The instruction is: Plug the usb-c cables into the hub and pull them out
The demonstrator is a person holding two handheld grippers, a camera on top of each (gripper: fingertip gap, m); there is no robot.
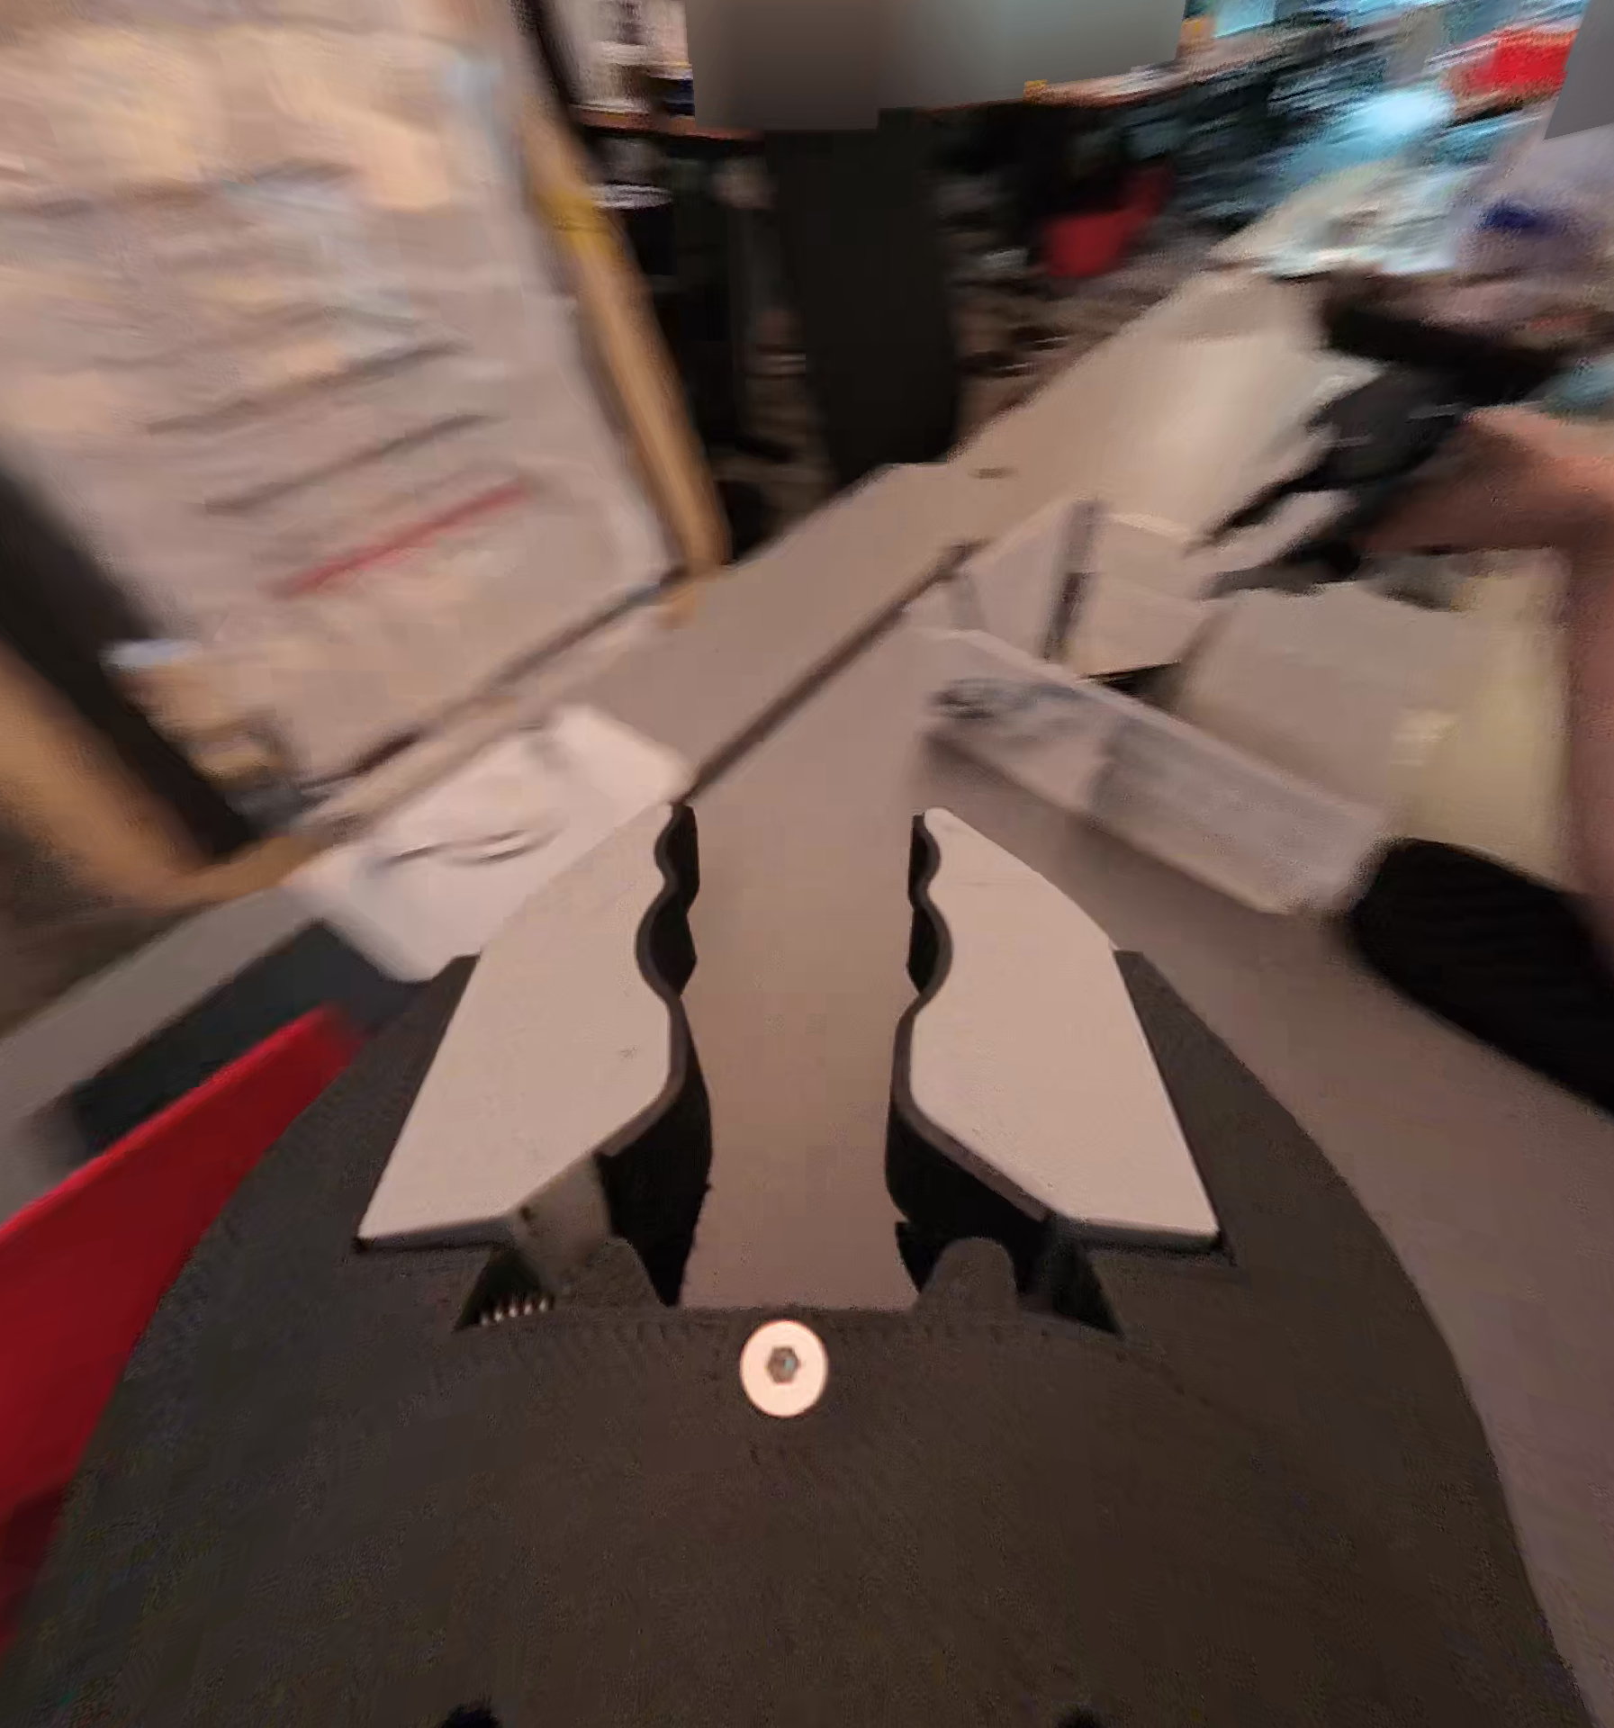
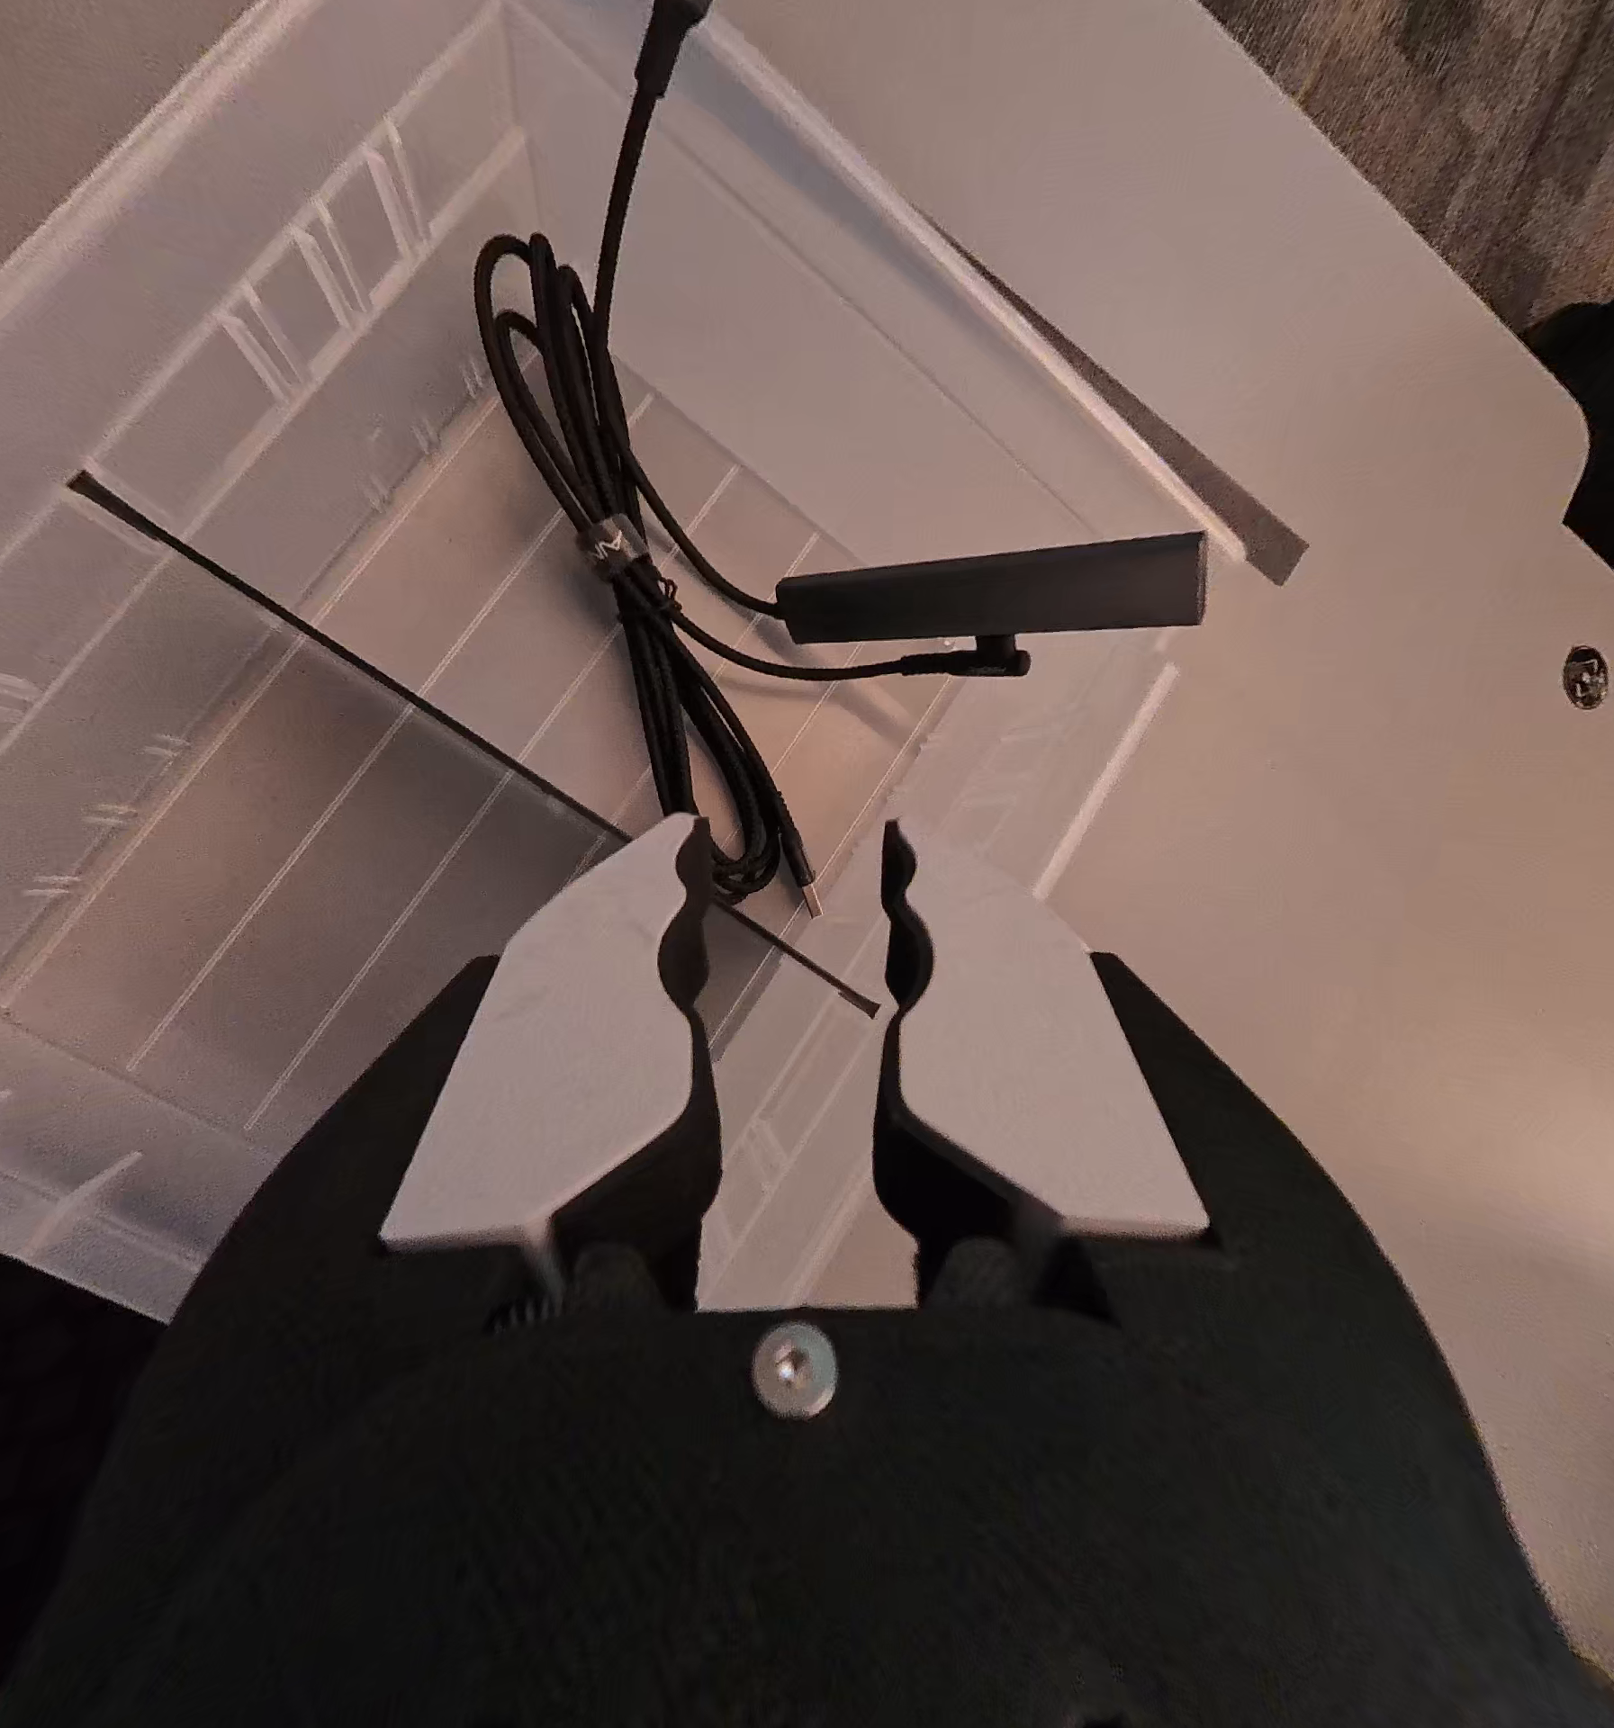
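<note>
In the right wrist view a dark flat hub lies inside a clear plastic bin. A black angled plug sits in the hub's near side. A bundled black braided cable lies beside it, its free plug end just ahead of my right gripper, which hovers above the bin, open and empty. My left gripper is open and empty over the grey table; that view is blurred. The other gripper, in a hand, shows at the far right there.
The bin stands on a white table with a rounded corner and a screw hole. In the left wrist view a clear bin, a white object, a whiteboard on a wooden easel and a red shape show. The grippers' ends are close to 45 centimeters from one another. To the dark flat hub: right tips about 9 centimeters, left tips about 50 centimeters.
</note>
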